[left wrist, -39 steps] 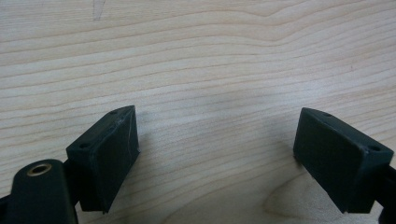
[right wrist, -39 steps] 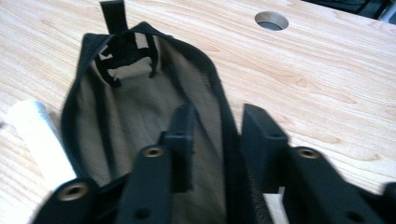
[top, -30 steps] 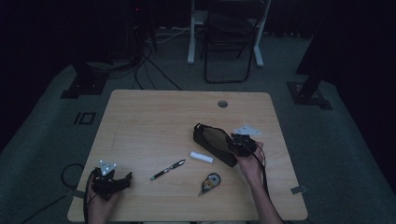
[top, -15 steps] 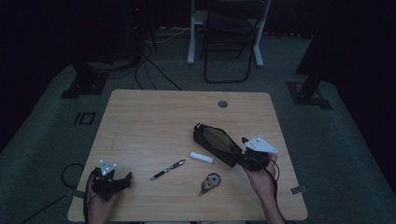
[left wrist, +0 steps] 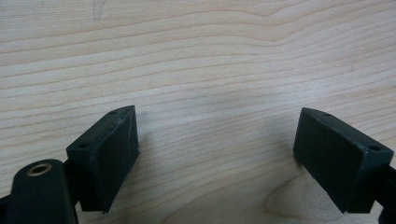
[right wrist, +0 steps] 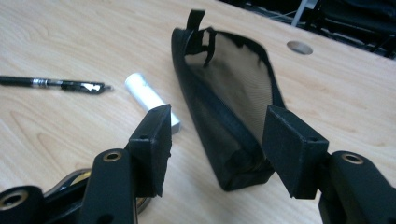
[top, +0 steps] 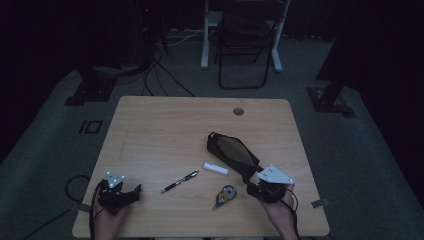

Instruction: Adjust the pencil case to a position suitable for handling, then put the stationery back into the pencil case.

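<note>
Over at the table's (top: 165,125) near left corner, the left gripper (top: 131,192) rests in the person's hand with its jaws spread wide and nothing between them; its own view shows bare wood grain between the two black pads (left wrist: 108,156). Next along lies a black pen (top: 179,181), then a small white tube (top: 215,168), and nearer the front edge a tape dispenser (top: 224,195), all apart from one another. Beyond these, right of centre, the black mesh pouch (top: 233,154) lies flat on the wood, its long body slanting toward the right gripper (top: 254,187). That gripper's jaws have just been opening and now stand roughly half apart, either side of the pouch's near end (right wrist: 243,163) in its own view, the pads clear of the fabric and holding nothing.
</note>
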The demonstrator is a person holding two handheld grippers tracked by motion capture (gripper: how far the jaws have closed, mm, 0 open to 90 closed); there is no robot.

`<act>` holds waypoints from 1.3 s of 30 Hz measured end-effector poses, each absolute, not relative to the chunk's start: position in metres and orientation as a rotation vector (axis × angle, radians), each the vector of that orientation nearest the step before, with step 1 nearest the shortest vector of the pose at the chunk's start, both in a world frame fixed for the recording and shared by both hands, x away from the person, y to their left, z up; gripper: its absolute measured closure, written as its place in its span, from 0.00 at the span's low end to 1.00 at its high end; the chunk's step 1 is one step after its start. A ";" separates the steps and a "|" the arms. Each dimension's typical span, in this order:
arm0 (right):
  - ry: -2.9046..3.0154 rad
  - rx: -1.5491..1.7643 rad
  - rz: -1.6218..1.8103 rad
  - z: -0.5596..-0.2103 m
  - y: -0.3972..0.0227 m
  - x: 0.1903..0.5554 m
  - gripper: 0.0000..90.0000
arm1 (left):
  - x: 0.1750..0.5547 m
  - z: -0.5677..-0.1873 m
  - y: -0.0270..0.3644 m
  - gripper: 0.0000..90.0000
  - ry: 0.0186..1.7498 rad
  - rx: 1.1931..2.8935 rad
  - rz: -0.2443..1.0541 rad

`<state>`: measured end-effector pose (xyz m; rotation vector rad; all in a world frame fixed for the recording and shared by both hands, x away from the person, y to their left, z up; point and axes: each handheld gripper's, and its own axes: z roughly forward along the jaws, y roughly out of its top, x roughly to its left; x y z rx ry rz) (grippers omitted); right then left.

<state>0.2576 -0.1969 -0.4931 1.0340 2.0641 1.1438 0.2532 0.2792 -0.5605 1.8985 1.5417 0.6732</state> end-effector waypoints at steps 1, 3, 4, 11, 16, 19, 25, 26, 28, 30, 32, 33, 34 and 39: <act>2.069 1.036 1.141 -0.494 -0.196 0.257 0.47 | 0.253 -0.560 0.279 0.16 1.541 1.899 0.672; 2.075 1.034 1.138 -0.496 -0.196 0.256 0.47 | 0.252 -0.561 0.279 0.16 1.541 1.898 0.674; 2.083 1.033 1.140 -0.497 -0.195 0.254 0.47 | 0.251 -0.561 0.279 0.16 1.538 1.901 0.674; 2.150 0.994 1.149 -0.512 -0.183 0.244 0.46 | 0.251 -0.561 0.279 0.16 1.537 1.901 0.673; 2.166 0.974 1.157 -0.517 -0.181 0.241 0.45 | 0.251 -0.561 0.279 0.16 1.537 1.900 0.673; 2.178 0.967 1.157 -0.519 -0.182 0.240 0.44 | 0.251 -0.561 0.279 0.16 1.537 1.900 0.673; 2.210 0.931 1.157 -0.521 -0.182 0.238 0.40 | 0.251 -0.561 0.279 0.16 1.537 1.900 0.673; 2.221 0.919 1.154 -0.522 -0.182 0.237 0.38 | 0.251 -0.561 0.279 0.16 1.537 1.900 0.674; 2.232 0.904 1.147 -0.524 -0.182 0.236 0.36 | 0.251 -0.561 0.279 0.16 1.537 1.900 0.673; 2.239 0.902 1.146 -0.526 -0.182 0.235 0.33 | 0.251 -0.561 0.279 0.16 1.537 1.900 0.673; 2.247 0.898 1.144 -0.527 -0.181 0.234 0.31 | 0.251 -0.561 0.279 0.16 1.537 1.900 0.673; 2.251 0.895 1.143 -0.528 -0.181 0.234 0.30 | 0.251 -0.561 0.279 0.16 1.537 1.900 0.673; 2.257 0.885 1.137 -0.529 -0.180 0.233 0.27 | 0.251 -0.561 0.279 0.16 1.537 1.900 0.673; 2.300 0.851 1.122 -0.532 -0.176 0.231 0.21 | 0.251 -0.561 0.279 0.16 1.537 1.900 0.673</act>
